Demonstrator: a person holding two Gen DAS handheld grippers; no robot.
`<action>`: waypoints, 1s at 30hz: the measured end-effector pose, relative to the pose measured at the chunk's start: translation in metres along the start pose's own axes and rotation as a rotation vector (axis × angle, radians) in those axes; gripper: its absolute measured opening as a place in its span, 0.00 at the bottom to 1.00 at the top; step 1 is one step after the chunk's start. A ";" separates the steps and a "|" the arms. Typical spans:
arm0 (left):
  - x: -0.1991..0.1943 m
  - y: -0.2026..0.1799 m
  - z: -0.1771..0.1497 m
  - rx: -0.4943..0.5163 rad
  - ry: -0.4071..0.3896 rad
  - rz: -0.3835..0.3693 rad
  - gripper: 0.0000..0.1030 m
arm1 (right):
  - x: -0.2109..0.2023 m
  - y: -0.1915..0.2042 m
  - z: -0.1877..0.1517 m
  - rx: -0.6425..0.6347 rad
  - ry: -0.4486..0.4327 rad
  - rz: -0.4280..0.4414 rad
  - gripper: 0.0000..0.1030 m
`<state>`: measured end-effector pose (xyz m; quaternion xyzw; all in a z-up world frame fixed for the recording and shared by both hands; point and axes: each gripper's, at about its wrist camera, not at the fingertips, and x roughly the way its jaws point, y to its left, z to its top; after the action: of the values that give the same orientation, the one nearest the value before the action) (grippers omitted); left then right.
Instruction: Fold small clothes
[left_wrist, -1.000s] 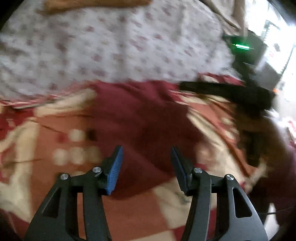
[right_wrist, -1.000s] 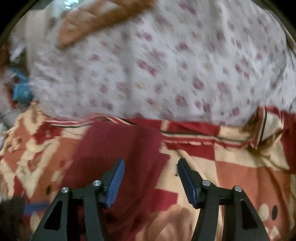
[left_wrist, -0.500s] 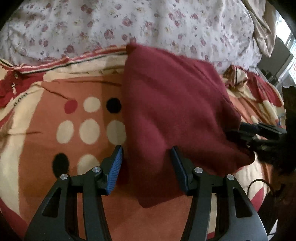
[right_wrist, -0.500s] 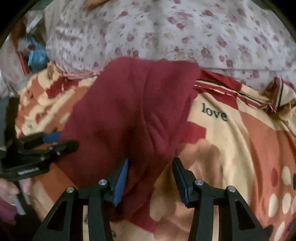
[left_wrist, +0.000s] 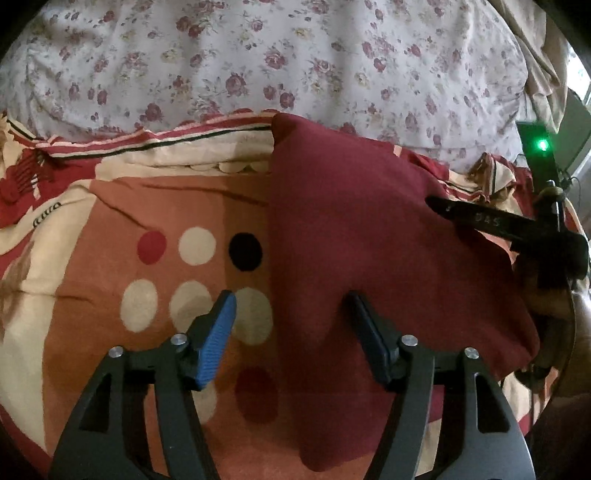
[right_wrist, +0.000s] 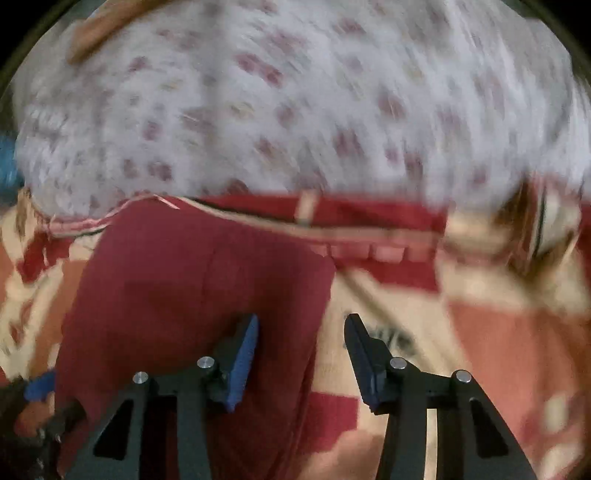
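A dark red garment (left_wrist: 354, 236) lies folded on the patterned bedspread (left_wrist: 110, 295); it also shows in the right wrist view (right_wrist: 192, 295). My left gripper (left_wrist: 290, 317) is open and empty, low over the garment's left edge near its near end. My right gripper (right_wrist: 301, 336) is open and empty, straddling the garment's right edge. The right gripper also shows at the right of the left wrist view (left_wrist: 491, 221), beside the garment. The right wrist view is motion-blurred.
A white floral quilt (left_wrist: 280, 62) lies bunched across the far side of the bed. A black device with a green light (left_wrist: 539, 151) stands at the far right. A beige cloth (left_wrist: 543, 55) hangs at the top right.
Both views have shifted over the garment. The right gripper, half a second ago closing in around a raised fold of it, is now open wider and moving, with the cloth lying flat.
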<state>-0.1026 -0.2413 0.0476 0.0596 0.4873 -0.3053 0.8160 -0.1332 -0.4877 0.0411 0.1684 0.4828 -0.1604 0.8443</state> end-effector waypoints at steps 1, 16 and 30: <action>0.001 -0.001 0.000 0.005 0.004 0.003 0.63 | -0.002 -0.006 -0.002 0.030 -0.013 0.029 0.45; -0.003 -0.009 -0.004 0.039 -0.002 0.068 0.63 | -0.055 0.017 -0.071 -0.102 0.000 0.062 0.45; -0.003 -0.010 -0.007 0.047 -0.010 0.088 0.65 | -0.070 0.009 -0.052 0.008 -0.044 0.067 0.48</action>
<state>-0.1143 -0.2457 0.0483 0.0984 0.4728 -0.2809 0.8294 -0.2026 -0.4494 0.0780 0.1845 0.4575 -0.1376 0.8589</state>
